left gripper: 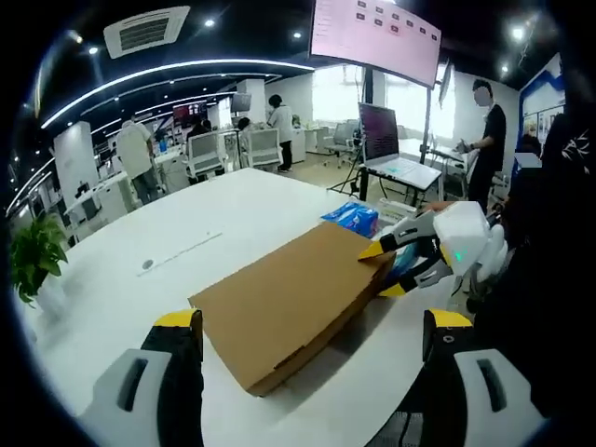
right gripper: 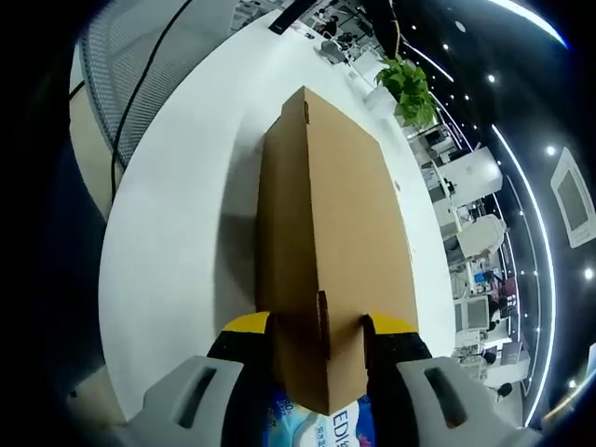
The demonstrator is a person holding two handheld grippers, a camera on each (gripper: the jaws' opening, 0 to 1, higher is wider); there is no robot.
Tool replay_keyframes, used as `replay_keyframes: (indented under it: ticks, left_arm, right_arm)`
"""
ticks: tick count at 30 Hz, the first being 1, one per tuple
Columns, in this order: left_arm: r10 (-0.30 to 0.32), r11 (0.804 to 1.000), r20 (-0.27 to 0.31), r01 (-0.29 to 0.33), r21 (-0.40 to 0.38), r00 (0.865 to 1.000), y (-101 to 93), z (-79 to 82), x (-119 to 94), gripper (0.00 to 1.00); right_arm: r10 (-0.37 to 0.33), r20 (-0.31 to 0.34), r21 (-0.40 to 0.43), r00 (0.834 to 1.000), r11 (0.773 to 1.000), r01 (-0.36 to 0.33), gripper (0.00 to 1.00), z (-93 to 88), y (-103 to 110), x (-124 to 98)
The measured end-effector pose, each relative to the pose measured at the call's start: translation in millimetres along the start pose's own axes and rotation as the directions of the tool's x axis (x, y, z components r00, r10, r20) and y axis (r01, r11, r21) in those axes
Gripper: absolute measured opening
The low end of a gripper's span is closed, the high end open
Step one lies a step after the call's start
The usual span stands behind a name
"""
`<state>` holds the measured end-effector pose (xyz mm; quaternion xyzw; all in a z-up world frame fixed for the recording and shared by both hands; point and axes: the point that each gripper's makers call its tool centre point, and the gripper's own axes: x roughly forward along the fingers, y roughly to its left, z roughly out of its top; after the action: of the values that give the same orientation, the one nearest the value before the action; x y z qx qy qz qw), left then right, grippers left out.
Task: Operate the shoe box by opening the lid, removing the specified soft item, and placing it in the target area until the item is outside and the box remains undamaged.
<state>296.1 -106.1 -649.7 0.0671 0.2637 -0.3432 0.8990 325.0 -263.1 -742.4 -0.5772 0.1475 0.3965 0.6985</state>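
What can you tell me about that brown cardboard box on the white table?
The cardboard box is plain brown, long, flat and unprinted, lid shut. It lies flat on the round white table. In the left gripper view, the right gripper meets its far corner. In the right gripper view its yellow-tipped jaws stand either side of the box's near end. A blue soft pack lies at that end.

Open-plan office: desks (left gripper: 209, 154), laptop (left gripper: 391, 149), wall screen (left gripper: 372, 28).
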Motion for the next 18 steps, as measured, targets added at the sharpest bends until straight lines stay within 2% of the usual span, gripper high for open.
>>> replay_keyframes:
  ticks: [2,7,9,10,13,14,15,16,18]
  left_arm:
    - [-0.003,1.0,-0.004,0.003,0.005,1.0,-1.4,-3.8,0,0.99]
    - [-0.022,1.0,0.017,0.022,0.0,1.0,-4.0,1.0,-1,0.99]
    - [-0.03,1.0,0.022,0.03,0.008,0.999,-5.7,1.4,-1,0.99]
    - [-0.031,0.999,0.02,0.031,0.01,0.999,-6.2,0.4,-1,0.99]
    - [-0.036,0.999,0.018,0.036,0.0,0.999,-7.8,-0.8,-2,0.99]
    - [-0.035,0.999,0.022,0.035,-0.001,0.999,-8.3,-0.3,-2,0.99]
    - [-0.033,0.999,0.025,0.033,-0.003,0.999,-8.4,0.5,-2,0.99]
    - [-0.031,1.0,0.025,0.031,-0.006,0.999,-8.5,0.8,-3,0.99]
    - [-0.03,0.999,0.027,0.031,-0.017,0.999,-12.0,3.1,-2,0.99]
  right_arm:
    - [0.004,-0.006,0.018,1.0,1.0,-0.004,0.38,0.8,1,0]
    - [0.009,-0.028,0.025,1.0,1.0,-0.008,0.38,2.0,1,1]
    - [0.022,-0.025,0.053,0.999,0.998,-0.02,0.4,3.0,1,0]
    - [0.049,-0.007,0.1,0.999,0.994,-0.048,0.43,4.9,4,0]
    - [0.049,0.01,0.232,0.999,0.972,-0.05,0.48,7.5,-2,-8]
    - [0.051,0.016,0.245,0.999,0.968,-0.053,0.52,8.5,-3,-9]
    - [0.074,0.055,0.306,0.996,0.948,-0.088,0.58,13.8,-4,-15]
    - [0.06,0.062,0.347,0.996,0.935,-0.077,0.66,13.7,-8,-20]
    - [0.066,0.087,0.401,0.994,0.911,-0.096,0.71,11.4,-13,-31]
